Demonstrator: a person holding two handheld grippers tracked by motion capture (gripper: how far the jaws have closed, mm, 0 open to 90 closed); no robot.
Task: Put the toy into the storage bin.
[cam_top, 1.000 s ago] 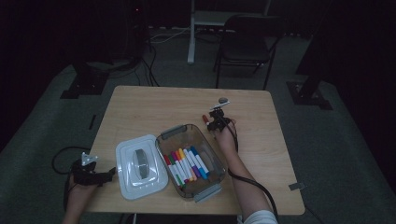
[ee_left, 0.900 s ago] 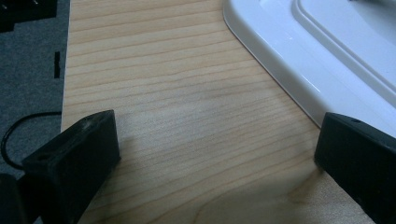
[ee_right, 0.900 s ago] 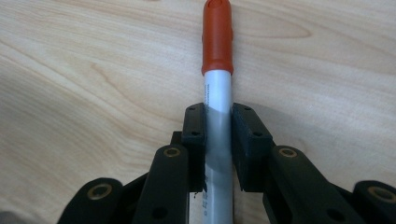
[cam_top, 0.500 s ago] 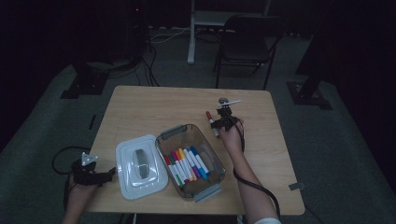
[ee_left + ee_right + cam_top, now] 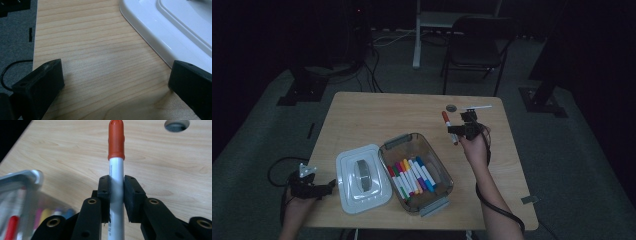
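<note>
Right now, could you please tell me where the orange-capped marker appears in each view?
High view: the orange-capped marker is right of centre, above the table, held by the right gripper.
Left gripper view: the marker is not in it.
Right gripper view: the marker stands at centre, clamped between the jaws, cap uppermost.
Shared landmark: the clear marker box, at lower left here.

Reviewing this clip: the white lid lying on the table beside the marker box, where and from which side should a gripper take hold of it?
The white lid lies flat, handle side up, so its raised grey handle is probably the best hold: come straight down from above with jaws across the handle's narrow width. The lid's edge sits low on the table, hard to get under. The open left gripper is nearest.
</note>
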